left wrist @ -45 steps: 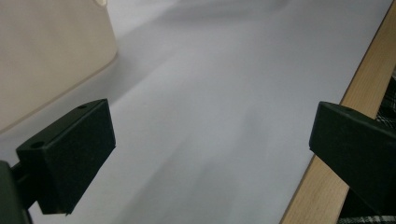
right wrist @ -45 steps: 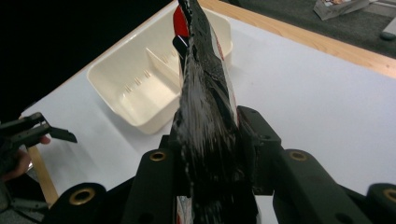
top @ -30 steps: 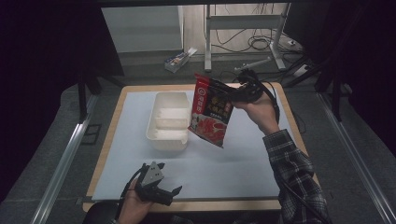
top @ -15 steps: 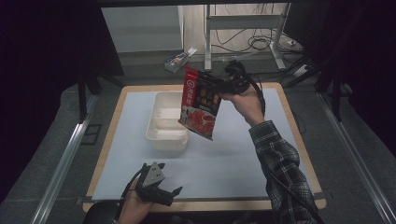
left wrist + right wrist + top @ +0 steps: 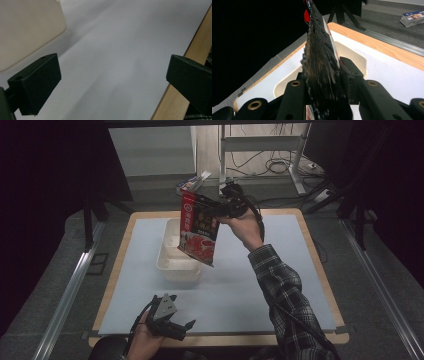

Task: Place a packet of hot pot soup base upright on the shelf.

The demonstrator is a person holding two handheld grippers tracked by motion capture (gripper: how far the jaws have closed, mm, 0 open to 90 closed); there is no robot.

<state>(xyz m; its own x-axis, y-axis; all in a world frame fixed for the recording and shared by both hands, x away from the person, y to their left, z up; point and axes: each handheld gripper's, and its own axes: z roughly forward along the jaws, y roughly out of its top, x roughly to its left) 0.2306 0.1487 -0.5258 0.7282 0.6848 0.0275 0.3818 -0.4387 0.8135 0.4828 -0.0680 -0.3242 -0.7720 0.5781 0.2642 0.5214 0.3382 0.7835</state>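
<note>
Holding the red packet clamped in your right gripper above the white container, you are at the carrying step, so next lower it inside, while your left gripper waits wide open, empty, near it.

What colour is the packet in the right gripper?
Mostly red packet with a dark label panel; the high view shows it best.

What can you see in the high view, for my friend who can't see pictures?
The right gripper holds a red snack bag in the air over a white two-part tray on a pale blue mat. The left gripper rests open near the table's front edge.
</note>
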